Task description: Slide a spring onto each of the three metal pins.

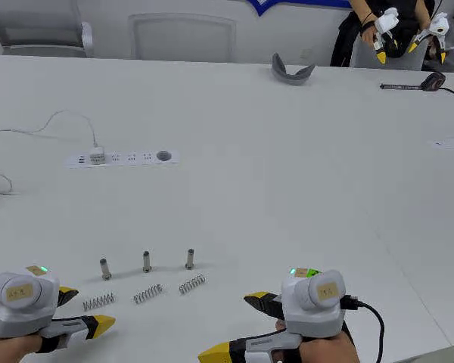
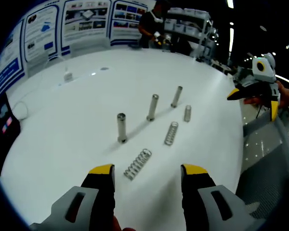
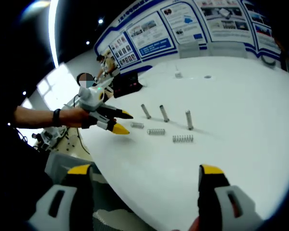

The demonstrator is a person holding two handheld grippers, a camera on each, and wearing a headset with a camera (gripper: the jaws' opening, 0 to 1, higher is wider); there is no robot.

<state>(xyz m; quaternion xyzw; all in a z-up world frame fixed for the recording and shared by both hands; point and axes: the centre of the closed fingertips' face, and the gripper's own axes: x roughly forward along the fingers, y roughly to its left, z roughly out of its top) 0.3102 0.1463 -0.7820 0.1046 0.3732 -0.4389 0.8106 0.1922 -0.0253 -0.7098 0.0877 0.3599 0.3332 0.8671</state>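
In the head view the three pins stand upright in a row on the white table point(image 1: 303, 189): left pin point(image 1: 105, 268), middle pin point(image 1: 146, 262), right pin point(image 1: 189, 259), and just in front of each lies its spring, flat on the table and apart from it: left spring point(image 1: 98, 302), middle spring point(image 1: 147, 293), right spring point(image 1: 191, 283). No spring is on a pin, so I judge the task to be at its very start, with the first pick-up the step in hand. The left gripper point(image 1: 91, 306) hovers just beside the left spring with its claw spread and empty; the right gripper point(image 1: 228, 325) sits further off, near the right spring, claw likewise spread and holding nothing. A power strip point(image 1: 121, 158) lies well behind the pins. In the left gripper view the jaws stand wide apart, and the left spring lies just ahead of them, between their tips and the left pin. In the right gripper view the jaws are also wide apart, with the springs and pins well ahead. The next move likely calls for closing on one spring near its end, tipping it upright, and lining its bore up over a pin's top
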